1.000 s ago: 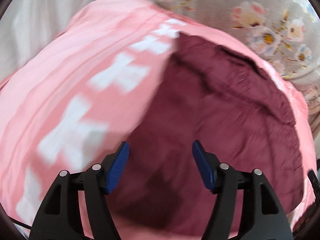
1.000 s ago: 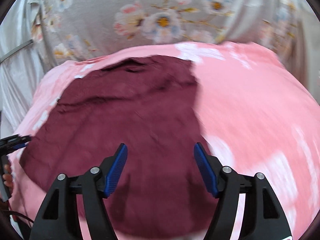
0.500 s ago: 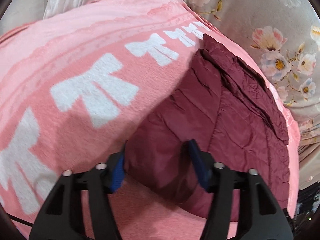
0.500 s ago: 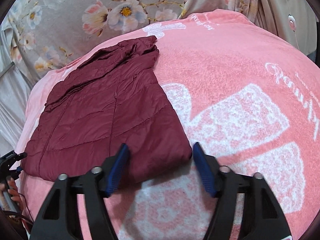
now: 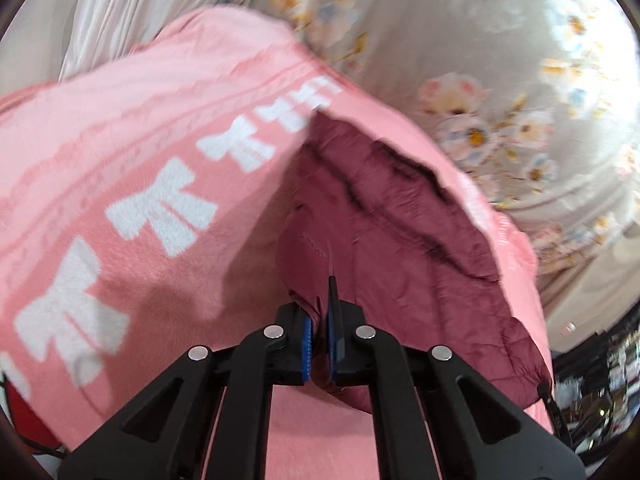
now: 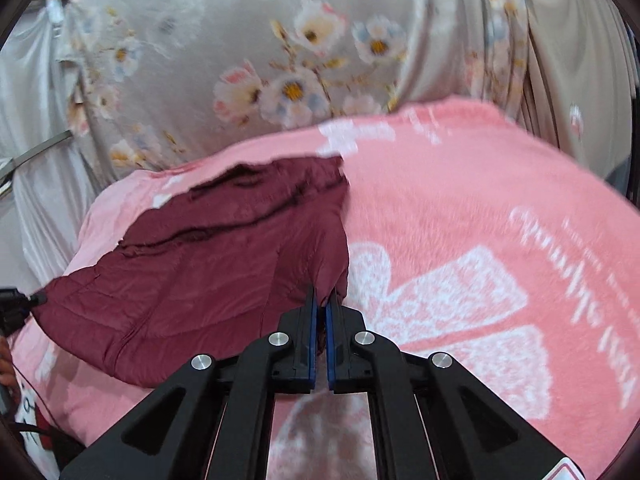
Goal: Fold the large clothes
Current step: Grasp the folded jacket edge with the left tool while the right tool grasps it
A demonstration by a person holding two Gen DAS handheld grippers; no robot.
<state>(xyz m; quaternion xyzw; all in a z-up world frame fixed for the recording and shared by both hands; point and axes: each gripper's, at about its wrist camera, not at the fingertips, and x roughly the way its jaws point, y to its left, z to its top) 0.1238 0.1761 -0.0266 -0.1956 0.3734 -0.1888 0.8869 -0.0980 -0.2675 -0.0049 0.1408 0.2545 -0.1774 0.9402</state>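
A dark maroon quilted jacket [image 5: 400, 240] lies folded on a pink blanket [image 5: 140, 168] with white bow prints. My left gripper [image 5: 319, 312] is shut on the jacket's near corner and lifts it slightly. In the right wrist view the jacket [image 6: 224, 264] spreads to the left, and my right gripper [image 6: 321, 304] is shut on its near right corner, which is pulled up into a peak. The left gripper's black tip [image 6: 16, 304] shows at the jacket's far left corner.
The pink blanket [image 6: 480, 240] covers the surface and drops off at its edges. A grey floral curtain [image 6: 280, 60] hangs behind it, also in the left wrist view [image 5: 500, 80]. White cloth [image 5: 120, 28] hangs at back left. Dark clutter [image 5: 600, 360] sits lower right.
Both grippers went from open around the jacket's near corners to shut on them. The pinched corners have lifted off the blanket. Both views are blurred with motion.
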